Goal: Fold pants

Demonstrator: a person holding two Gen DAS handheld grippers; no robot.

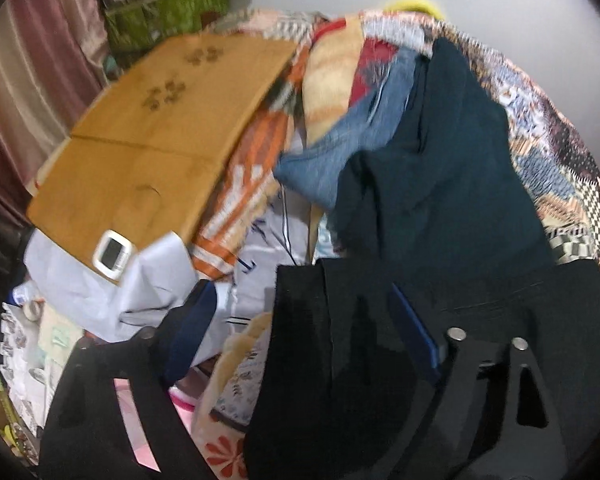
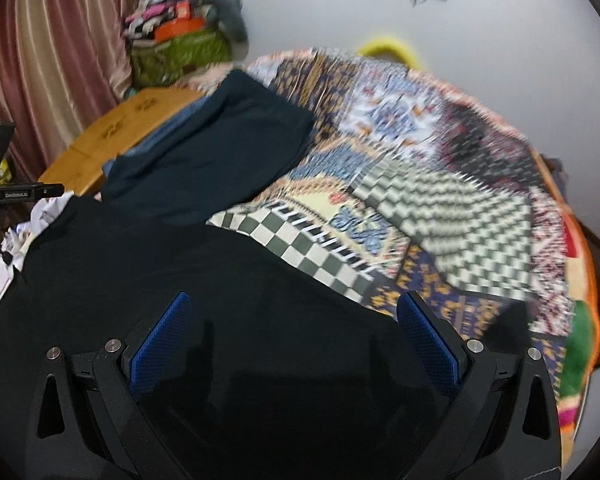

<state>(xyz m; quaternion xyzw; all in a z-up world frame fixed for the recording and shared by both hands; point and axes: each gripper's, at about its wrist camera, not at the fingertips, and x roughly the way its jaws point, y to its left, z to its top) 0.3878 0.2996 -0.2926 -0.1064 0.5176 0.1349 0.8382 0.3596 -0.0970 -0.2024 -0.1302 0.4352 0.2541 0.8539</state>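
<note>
One patchwork bedspread [image 2: 440, 184] of checkered and printed panels is covering the bed, and it is blurring in both views. One pair of black pants [image 2: 160, 280] is lying across the near part of that bedspread, filling the lower half of the right wrist view as a flat, unbroken dark sheet; in the left wrist view a band of the same black cloth [image 1: 320, 340] is hanging between the fingers. One dark teal garment [image 2: 220, 148] is lying folded just beyond the pants, overlapping one piece of blue denim [image 1: 340, 148]. One tan board [image 1: 148, 148] printed with paw marks is lying beside them toward the striped curtain [image 2: 52, 64], and one small white device [image 1: 112, 254] with a dark screen is sitting at its near corner. One green bag [image 2: 184, 52] is standing against the wall. Two grippers are showing, one per view. The right gripper [image 2: 292, 344] is standing with its two blue pads [image 2: 160, 344] spread wide over the pants, neither pad pressing the cloth. The left gripper [image 1: 300, 344] is holding its fingers well apart with black cloth between them; whether the pads are pinching it cannot be told.
</note>
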